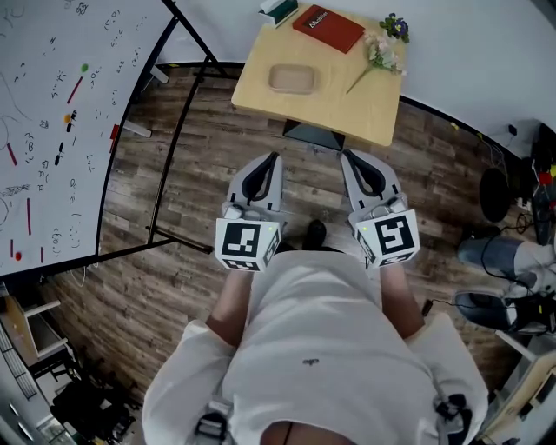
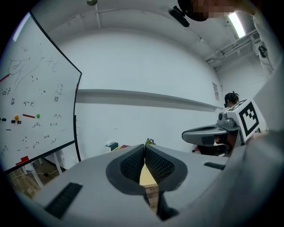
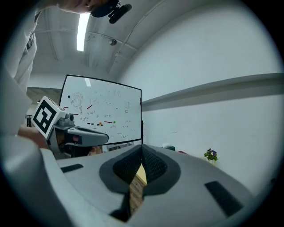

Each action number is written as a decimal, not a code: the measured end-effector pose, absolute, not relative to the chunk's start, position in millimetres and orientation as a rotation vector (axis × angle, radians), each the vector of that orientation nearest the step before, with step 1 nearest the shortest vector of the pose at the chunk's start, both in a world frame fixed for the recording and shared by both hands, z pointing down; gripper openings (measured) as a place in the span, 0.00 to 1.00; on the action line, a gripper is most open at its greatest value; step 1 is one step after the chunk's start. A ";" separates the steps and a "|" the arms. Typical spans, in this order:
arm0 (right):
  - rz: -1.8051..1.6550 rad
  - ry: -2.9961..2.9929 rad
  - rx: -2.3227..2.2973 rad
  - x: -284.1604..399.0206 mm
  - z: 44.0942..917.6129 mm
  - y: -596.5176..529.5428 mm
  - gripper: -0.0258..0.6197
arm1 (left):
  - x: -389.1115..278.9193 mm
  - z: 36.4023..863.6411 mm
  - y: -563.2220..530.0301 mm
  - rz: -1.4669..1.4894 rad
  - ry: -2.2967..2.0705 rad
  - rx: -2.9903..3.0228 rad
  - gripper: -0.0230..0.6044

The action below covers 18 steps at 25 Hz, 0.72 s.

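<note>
I hold both grippers side by side at waist height above the wood floor, pointed at a small wooden table (image 1: pixel 347 100). My left gripper (image 1: pixel 274 157) is shut, its dark ribbed pads (image 2: pixel 133 163) meeting at the tip with nothing between them. My right gripper (image 1: pixel 344 154) is likewise shut and empty, and its pads (image 3: pixel 153 164) touch. Each gripper view shows the other one alongside: the right gripper (image 2: pixel 208 133) and the left gripper (image 3: pixel 77 135). On the table lie a beige tray (image 1: pixel 292 79), a red book (image 1: pixel 328 28), a flower sprig (image 1: pixel 382 50) and a green-and-white box (image 1: pixel 278 10).
A whiteboard (image 1: pixel 52 130) on a black frame (image 1: pixel 174 148) stands at my left. At the right are another person's legs and shoes (image 1: pixel 495 278), plus cables and dark gear (image 1: pixel 521 187) by the wall. A white wall rises behind the table.
</note>
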State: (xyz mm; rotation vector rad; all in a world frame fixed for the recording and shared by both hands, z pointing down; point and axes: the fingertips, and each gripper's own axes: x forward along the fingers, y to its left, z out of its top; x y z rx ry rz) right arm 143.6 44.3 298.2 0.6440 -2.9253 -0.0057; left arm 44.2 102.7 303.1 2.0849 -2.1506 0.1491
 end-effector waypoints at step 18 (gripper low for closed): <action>0.014 -2.914 0.624 126.7 306.3 45.1 0.05 | 27.7 313.2 105.2 0.163 -2.163 2.056 0.04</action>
